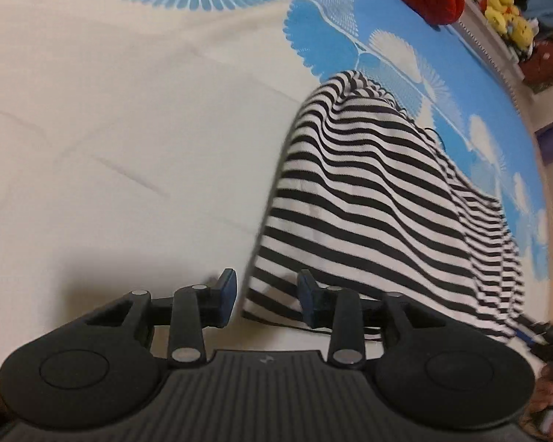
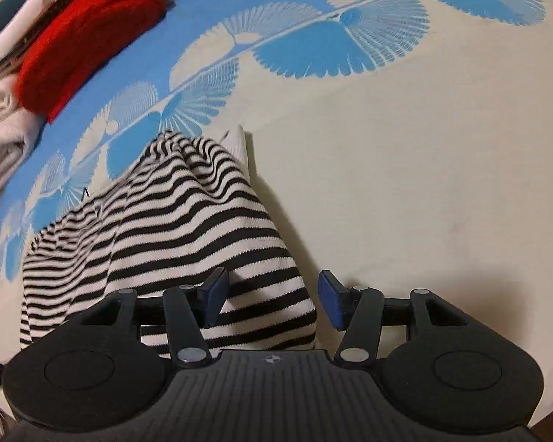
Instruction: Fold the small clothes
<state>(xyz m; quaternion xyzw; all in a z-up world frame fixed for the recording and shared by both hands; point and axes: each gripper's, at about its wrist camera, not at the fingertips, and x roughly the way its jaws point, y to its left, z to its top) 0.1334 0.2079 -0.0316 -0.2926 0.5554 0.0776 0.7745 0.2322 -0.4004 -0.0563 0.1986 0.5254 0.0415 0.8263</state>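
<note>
A striped garment (image 1: 368,202) lies spread on a bed sheet (image 1: 129,129), taken here as the landmark. In the left wrist view, the left gripper (image 1: 267,300) hangs over the garment's near left corner, one finger above the bare sheet to its left, the other above the cloth. In the right wrist view, the right gripper (image 2: 272,300) straddles the garment's near right corner, one finger over the cloth, the other beyond its edge. Behind the garment, at the sheet's far edge, lies a folded knit (image 2: 88,33), with more folded clothes (image 2: 3,136) just beside it. Plush toys (image 1: 507,18) sit beyond the bed, behind the garment's right side.
</note>
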